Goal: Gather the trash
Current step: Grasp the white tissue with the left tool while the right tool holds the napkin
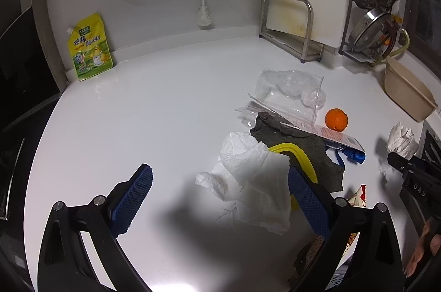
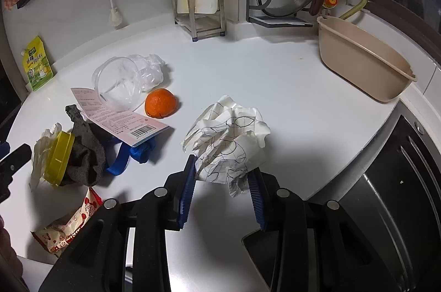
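Nearest in the right wrist view, the right claw (image 2: 222, 179) pinches a crumpled ball of printed paper (image 2: 228, 137), the blue pads pressed into its lower folds on both sides; whether the ball rests on the white table (image 2: 275, 77) or hangs just above it cannot be told. To do this step well, the person would likely keep the squeeze steady, since only the bottom flaps are caught and loose paper could slip out, and lift straight up before carrying it toward the beige tub (image 2: 358, 63) that stands further right and back, which seems the likely trash bin. In the left wrist view, the left claw (image 1: 220, 195) is spread wide, holding nothing, with a crumpled white tissue (image 1: 253, 181) lying between its fingers, closer to the right one, so a slight shift right before closing would centre the grip. Just beyond the tissue lie a yellow lid (image 1: 297, 157) and a grey rag (image 1: 297, 143), touching one another, with a blue strap (image 1: 352, 155) beside them. Further back sit a printed card (image 2: 118, 113), a clear plastic cup (image 2: 118, 82) on its side and an orange (image 2: 160, 103) just beside it. A red snack wrapper (image 2: 71, 220) lies near the table's front edge.
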A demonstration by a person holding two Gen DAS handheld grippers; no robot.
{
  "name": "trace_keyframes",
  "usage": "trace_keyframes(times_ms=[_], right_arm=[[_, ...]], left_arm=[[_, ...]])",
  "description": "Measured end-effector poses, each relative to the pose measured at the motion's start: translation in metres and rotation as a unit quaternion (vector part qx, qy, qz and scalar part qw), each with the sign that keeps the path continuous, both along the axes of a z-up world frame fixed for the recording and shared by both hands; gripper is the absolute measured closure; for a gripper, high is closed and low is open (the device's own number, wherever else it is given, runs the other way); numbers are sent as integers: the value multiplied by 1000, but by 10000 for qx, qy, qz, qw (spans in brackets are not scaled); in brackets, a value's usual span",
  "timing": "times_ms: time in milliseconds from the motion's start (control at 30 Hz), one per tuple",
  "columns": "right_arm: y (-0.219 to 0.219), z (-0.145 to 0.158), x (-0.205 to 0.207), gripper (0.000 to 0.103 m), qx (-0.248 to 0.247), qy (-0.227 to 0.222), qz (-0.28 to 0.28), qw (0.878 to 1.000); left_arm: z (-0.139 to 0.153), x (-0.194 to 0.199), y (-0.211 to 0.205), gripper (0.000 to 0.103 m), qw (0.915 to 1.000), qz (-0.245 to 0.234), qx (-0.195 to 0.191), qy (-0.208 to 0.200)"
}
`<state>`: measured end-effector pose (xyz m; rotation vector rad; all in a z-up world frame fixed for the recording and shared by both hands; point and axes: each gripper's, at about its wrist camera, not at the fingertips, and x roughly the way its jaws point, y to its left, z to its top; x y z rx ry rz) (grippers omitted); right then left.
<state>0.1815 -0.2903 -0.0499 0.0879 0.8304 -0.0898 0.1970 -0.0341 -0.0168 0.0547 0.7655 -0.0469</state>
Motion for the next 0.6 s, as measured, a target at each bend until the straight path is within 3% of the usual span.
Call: trace_keyframes(times_ms=[233,400,467,500,600], right_arm=[[-4,1,-2,67,68,-9,-16,10000],[-2,3,-3,67,22,-29,0,10000],[-2,3,-3,67,19,-38,-7,10000],[-2,3,-3,67,22,-42,-11,10000],[-2,4,-3,67,24,-53,-13,10000]], left_arm=[[-16,15,-4,6,9993,122,314,162],[-20,23,7,7,9994,193,-5,274],[-23,26,9,11,9993,203,-17,325],[-25,27,9,21,9992,196,-6,356],[-26,26,10,31,9992,128,-64,372]])
